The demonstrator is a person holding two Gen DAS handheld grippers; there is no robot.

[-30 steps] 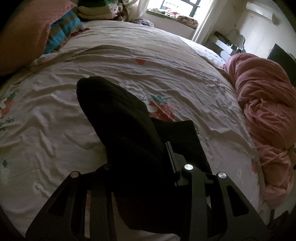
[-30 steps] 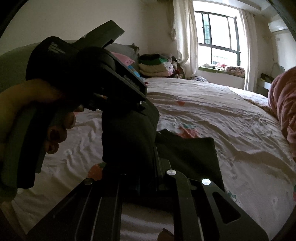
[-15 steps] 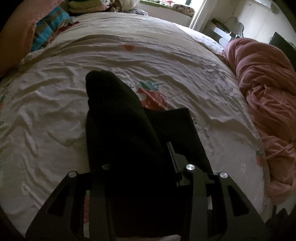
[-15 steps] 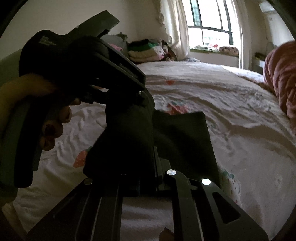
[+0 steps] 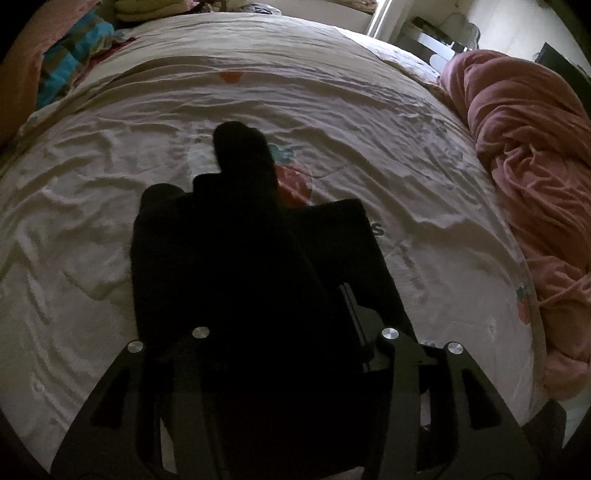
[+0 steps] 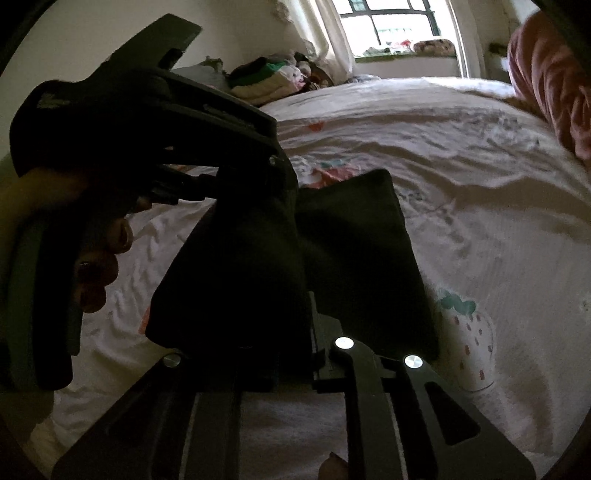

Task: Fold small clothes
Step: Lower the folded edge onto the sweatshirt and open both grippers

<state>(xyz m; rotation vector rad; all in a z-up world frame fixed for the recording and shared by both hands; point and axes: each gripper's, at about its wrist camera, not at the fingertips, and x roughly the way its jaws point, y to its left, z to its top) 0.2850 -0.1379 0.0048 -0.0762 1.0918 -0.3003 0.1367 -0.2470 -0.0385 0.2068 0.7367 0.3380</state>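
Note:
A small black garment [image 5: 340, 240] lies on the bed, one half flat on the sheet [image 6: 362, 236]. The other half is a raised fold [image 5: 236, 206] draped over my left gripper [image 5: 275, 295], hiding most of both fingers. Those jaws are opening, with the cloth sagging loosely between them. From the right wrist view, the left gripper [image 6: 282, 177] comes in from the left in a person's hand [image 6: 99, 254], its tips buried in the fold. My right gripper [image 6: 291, 314] pinches the near edge of the same fold, and its jaws are just starting to part.
The white strawberry-print bed sheet [image 5: 92, 258] spreads out on every side. A bunched pink blanket [image 5: 535, 177] lies along the right edge. Pillows [image 5: 62, 66] and a stack of folded clothes [image 6: 266, 79] sit at the far end, under the window [image 6: 399, 26].
Both grippers have come down and forward with the fold, which now hangs lower over the bed. My left jaws have widened and the cloth has slumped out to the left.

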